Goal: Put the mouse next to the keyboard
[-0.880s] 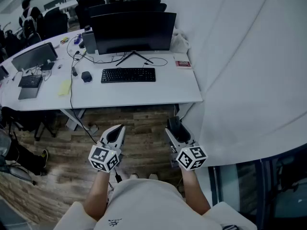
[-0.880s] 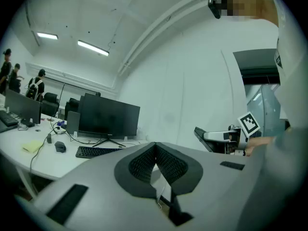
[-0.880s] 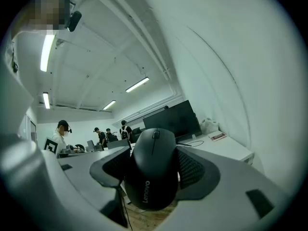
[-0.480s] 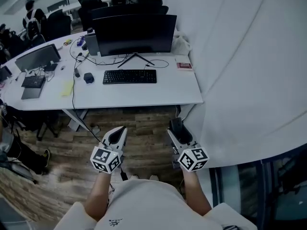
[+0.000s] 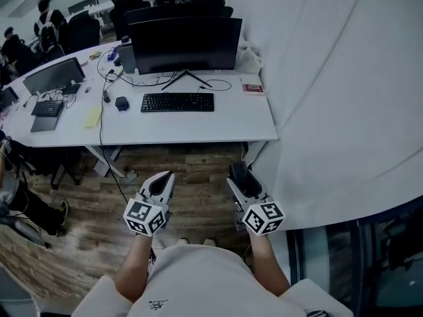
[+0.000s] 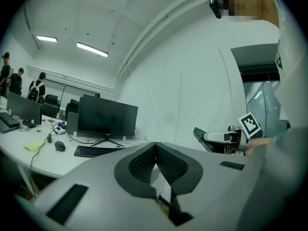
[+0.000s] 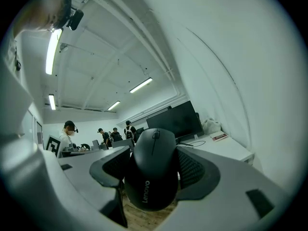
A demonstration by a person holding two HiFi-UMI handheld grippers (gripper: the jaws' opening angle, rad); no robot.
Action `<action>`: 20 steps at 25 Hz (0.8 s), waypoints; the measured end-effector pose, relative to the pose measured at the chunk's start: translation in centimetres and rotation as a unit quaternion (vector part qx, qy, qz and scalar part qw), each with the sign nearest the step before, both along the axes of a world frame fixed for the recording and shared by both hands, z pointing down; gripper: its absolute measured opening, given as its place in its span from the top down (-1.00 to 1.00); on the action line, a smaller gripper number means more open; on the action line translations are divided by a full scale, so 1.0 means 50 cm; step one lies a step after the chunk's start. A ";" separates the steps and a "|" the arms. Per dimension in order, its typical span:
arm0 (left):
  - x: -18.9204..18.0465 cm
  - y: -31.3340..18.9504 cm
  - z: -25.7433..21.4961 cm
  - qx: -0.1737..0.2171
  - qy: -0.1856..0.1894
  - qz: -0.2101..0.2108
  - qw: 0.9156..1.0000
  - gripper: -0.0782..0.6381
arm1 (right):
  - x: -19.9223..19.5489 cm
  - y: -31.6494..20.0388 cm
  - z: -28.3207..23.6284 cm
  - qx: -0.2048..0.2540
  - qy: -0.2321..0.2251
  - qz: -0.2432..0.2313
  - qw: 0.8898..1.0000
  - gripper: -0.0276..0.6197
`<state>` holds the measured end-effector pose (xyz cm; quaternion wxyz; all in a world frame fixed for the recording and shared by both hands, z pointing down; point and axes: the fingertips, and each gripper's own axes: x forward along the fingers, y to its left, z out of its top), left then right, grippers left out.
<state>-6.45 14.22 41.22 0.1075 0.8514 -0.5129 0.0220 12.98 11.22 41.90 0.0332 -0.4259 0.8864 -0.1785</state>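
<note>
A black mouse (image 7: 153, 170) sits clamped between the pads of my right gripper (image 7: 154, 170), which is shut on it. In the head view the mouse (image 5: 238, 172) shows as a dark lump at the tip of my right gripper (image 5: 243, 182), held over the wooden floor in front of the desk. My left gripper (image 5: 158, 187) hangs beside it, shut and empty, its pads (image 6: 166, 165) meeting in the left gripper view. The black keyboard (image 5: 177, 102) lies on the white desk (image 5: 198, 127) before a dark monitor (image 5: 185, 43); the keyboard (image 6: 96, 151) also shows in the left gripper view.
A second dark mouse (image 5: 121, 103) lies left of the keyboard beside a yellow note (image 5: 92, 117). A red-labelled booklet (image 5: 251, 88) rests at the desk's right. A white curtain wall (image 5: 344, 98) stands to the right. Further desks, chairs and people (image 5: 46, 25) fill the far left.
The head view has shifted slightly; both grippers keep their places over the floor, the right one still holding the mouse.
</note>
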 end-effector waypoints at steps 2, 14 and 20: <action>0.013 0.004 0.000 -0.001 -0.004 0.000 1.000 0.76 | 0.010 0.003 0.000 0.000 -0.001 -0.002 1.000 -0.03; 0.081 0.030 0.011 0.002 -0.018 -0.010 1.000 0.76 | 0.063 0.020 0.018 0.001 -0.004 -0.023 1.000 -0.03; 0.115 0.047 0.016 0.001 -0.020 -0.014 1.000 0.76 | 0.084 0.030 0.027 -0.002 -0.005 -0.035 0.999 -0.03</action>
